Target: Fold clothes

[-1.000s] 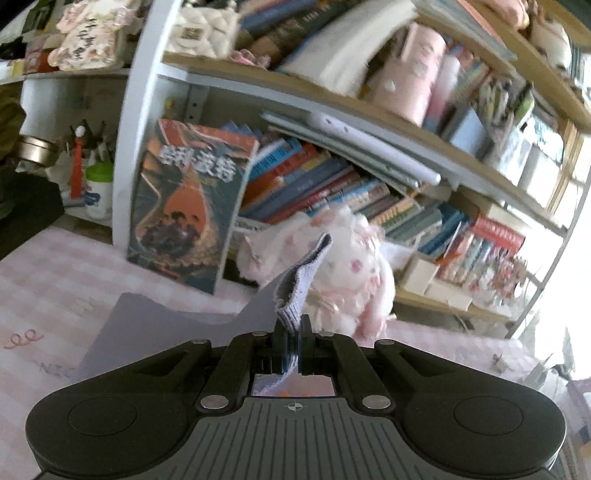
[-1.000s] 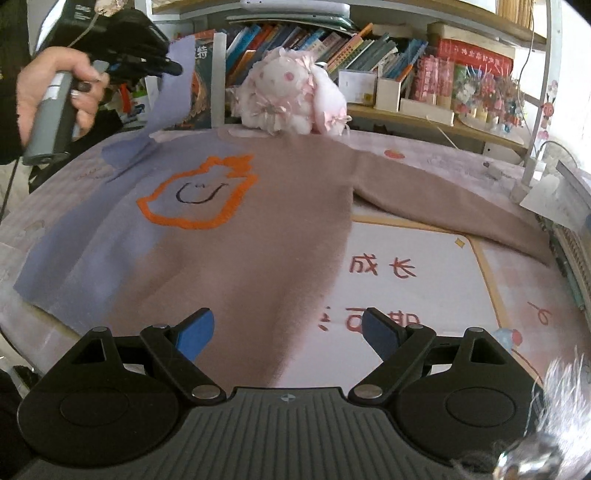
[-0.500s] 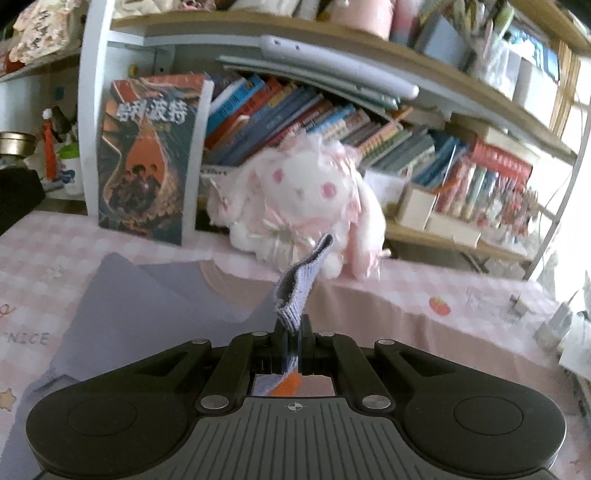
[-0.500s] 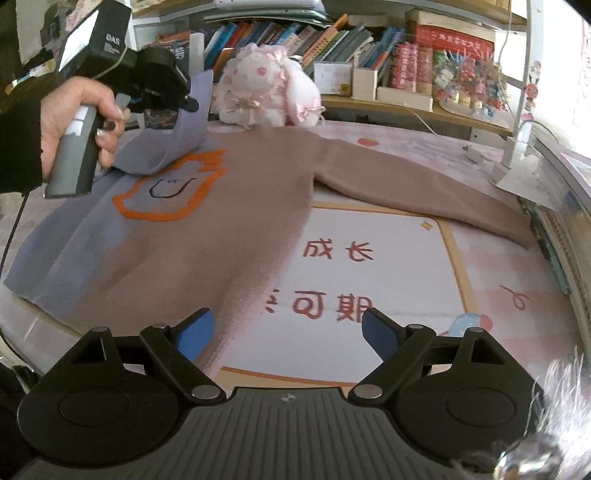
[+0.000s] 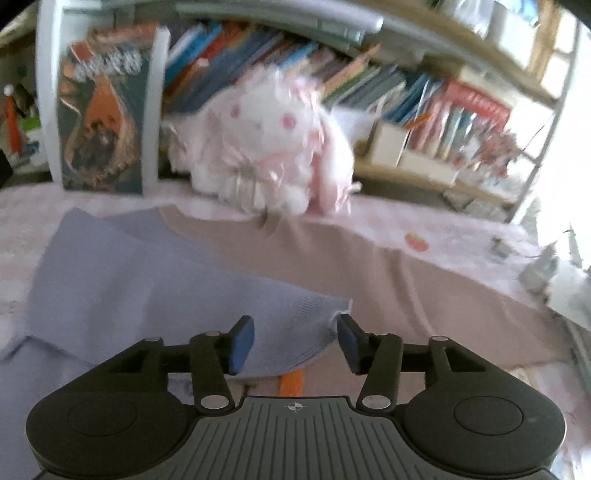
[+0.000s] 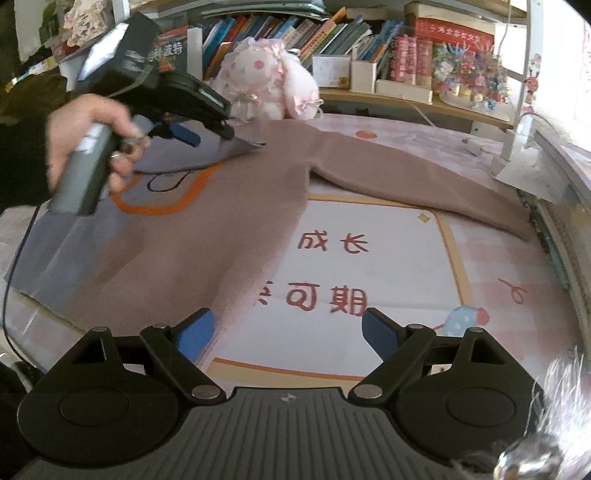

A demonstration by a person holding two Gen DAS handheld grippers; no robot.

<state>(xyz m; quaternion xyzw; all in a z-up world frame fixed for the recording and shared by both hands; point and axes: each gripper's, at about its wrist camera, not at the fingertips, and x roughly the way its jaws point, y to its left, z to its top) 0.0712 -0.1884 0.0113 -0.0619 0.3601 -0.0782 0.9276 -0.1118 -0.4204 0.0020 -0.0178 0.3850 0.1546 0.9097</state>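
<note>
A sweater [image 6: 207, 236], lavender on its left side and tan on its right, lies flat on the table with an orange cat outline on the chest. Its lavender sleeve [image 5: 177, 295] is folded across the body, the cuff lying between my left gripper's open fingers [image 5: 291, 343]. The left gripper also shows in the right wrist view [image 6: 201, 134], held just above the sleeve. The tan sleeve [image 6: 424, 184] stretches out to the right. My right gripper [image 6: 288, 336] is open and empty above the sweater's lower hem and the mat.
A white and pink plush rabbit [image 5: 266, 147] sits at the back of the table against a bookshelf [image 6: 332, 33]. A printed mat with red characters [image 6: 351, 269] lies under the sweater. A white lamp stand [image 6: 513, 147] is at the right.
My left gripper carried the lavender sleeve down and rightward over the sweater body, then opened and let the cuff go. My right gripper moved slightly right over the mat.
</note>
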